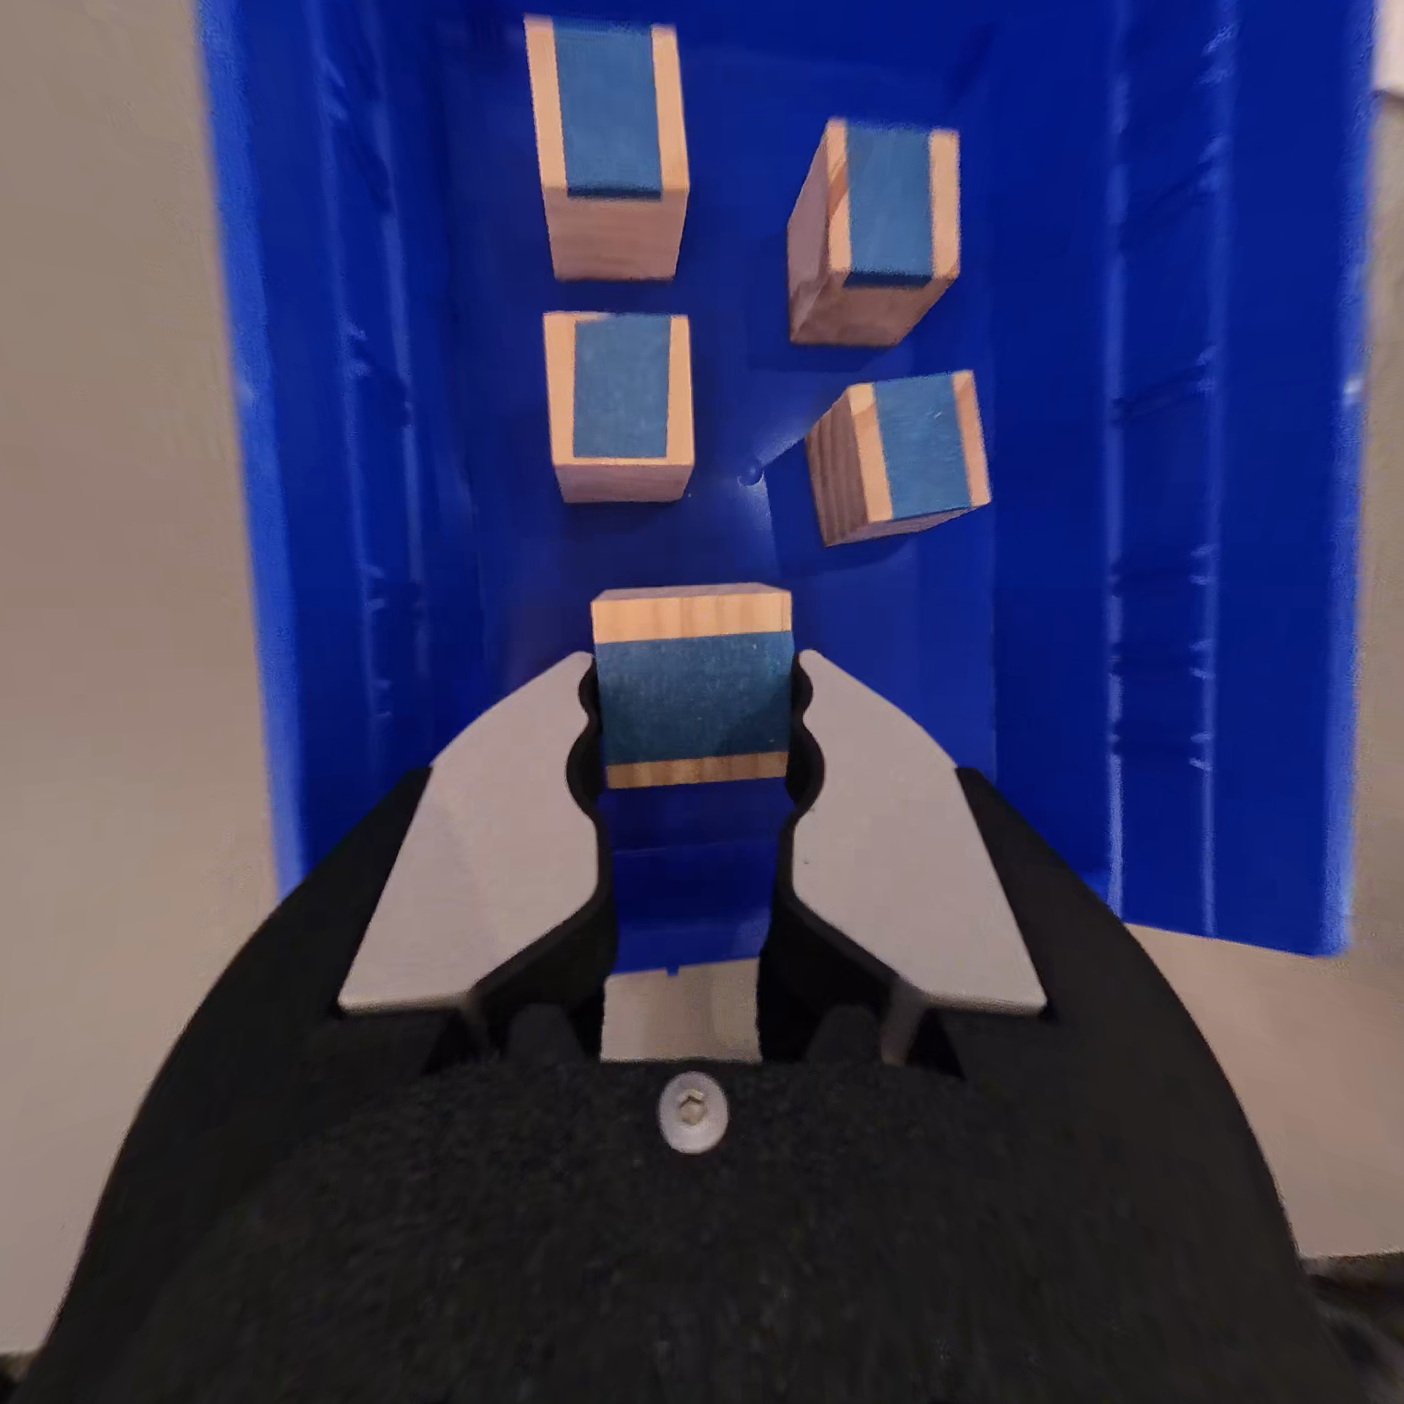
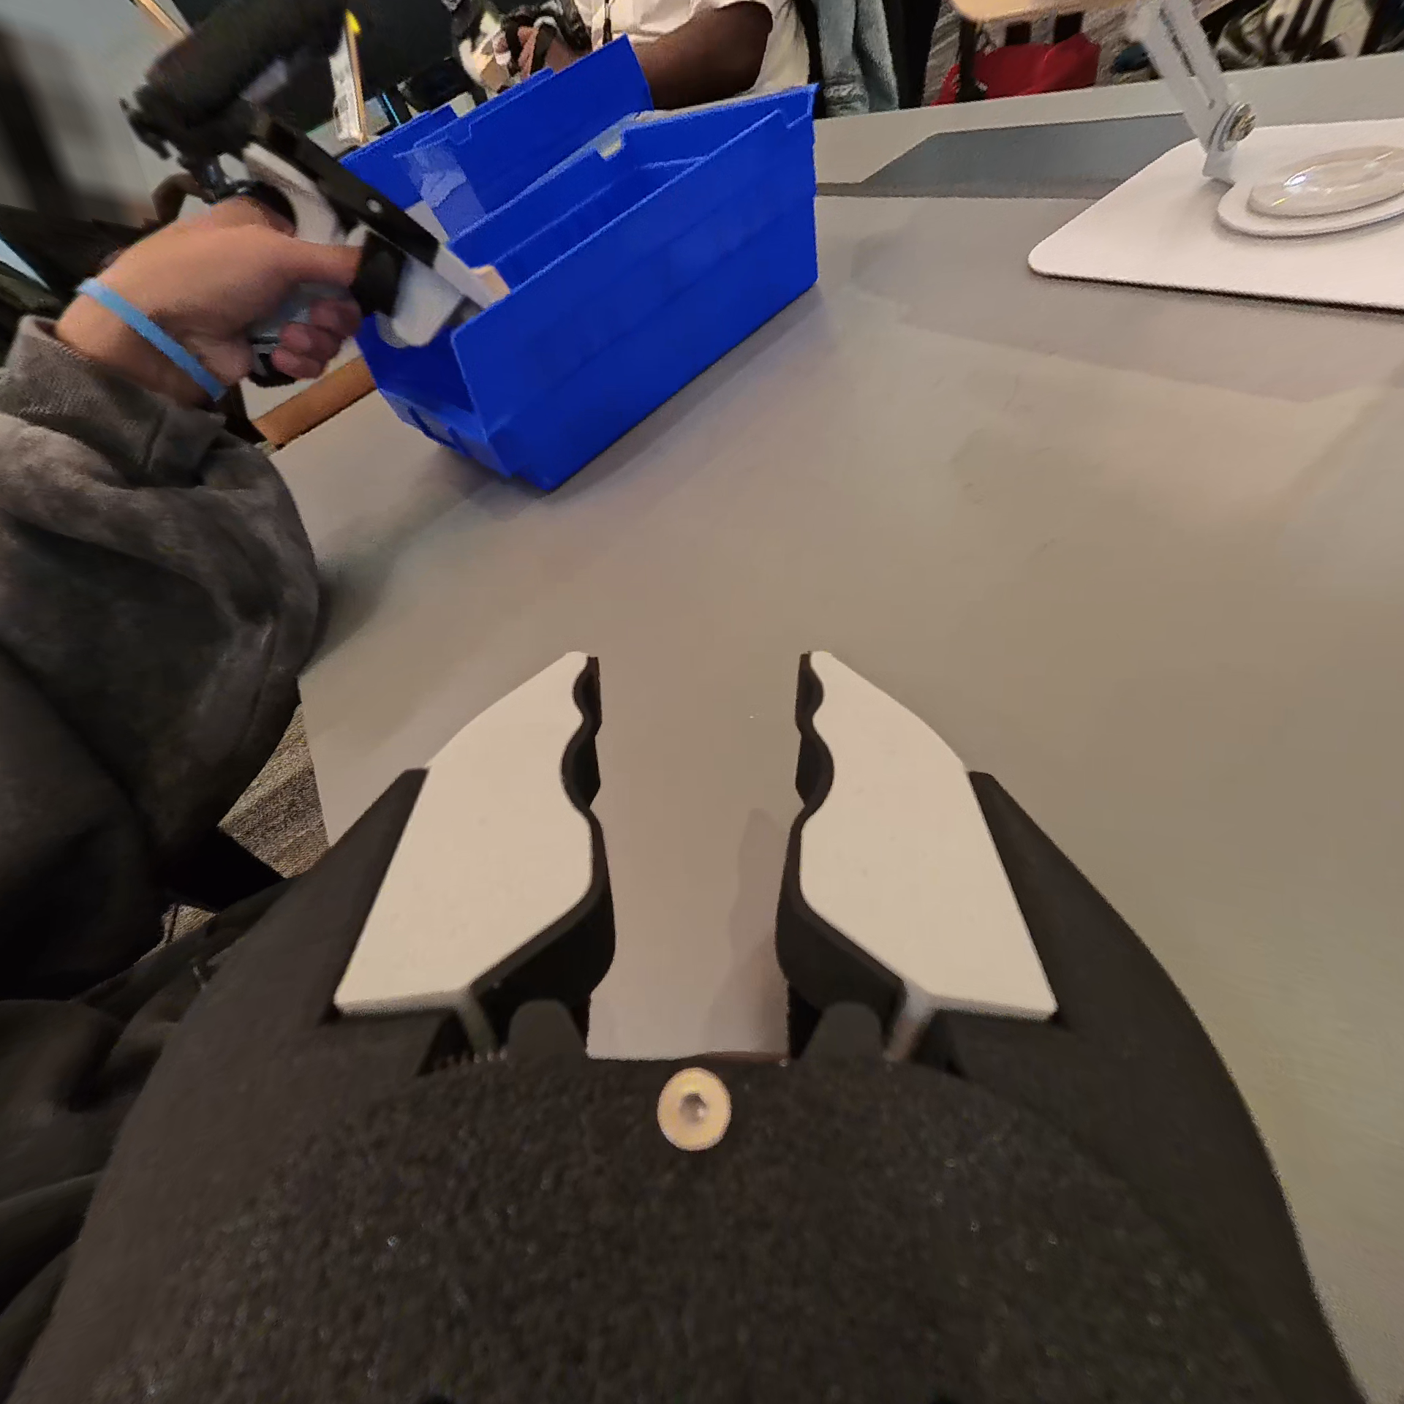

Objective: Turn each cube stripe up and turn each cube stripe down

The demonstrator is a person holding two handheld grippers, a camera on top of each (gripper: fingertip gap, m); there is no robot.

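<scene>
Blue bin (image 1: 1064, 684), five wooden cubes: four cubes (image 1: 615, 395) are lying stripe up. We are holding the fifth cube (image 1: 693, 687), left gripper (image 1: 693, 710) fingers clamped on it, mid-turn. Right gripper (image 2: 695, 729) is idling over the tabletop (image 2: 988, 570), fingers apart.

Your cube (image 1: 693, 687) shows pale wood grain under a matt blue tape stripe. The bin (image 1: 1185, 532) around it is glossy blue plastic. The left gripper (image 1: 693, 710) has smooth grey plates on rough black foam, and your sleeve (image 2: 137, 577) is soft grey fleece.
</scene>
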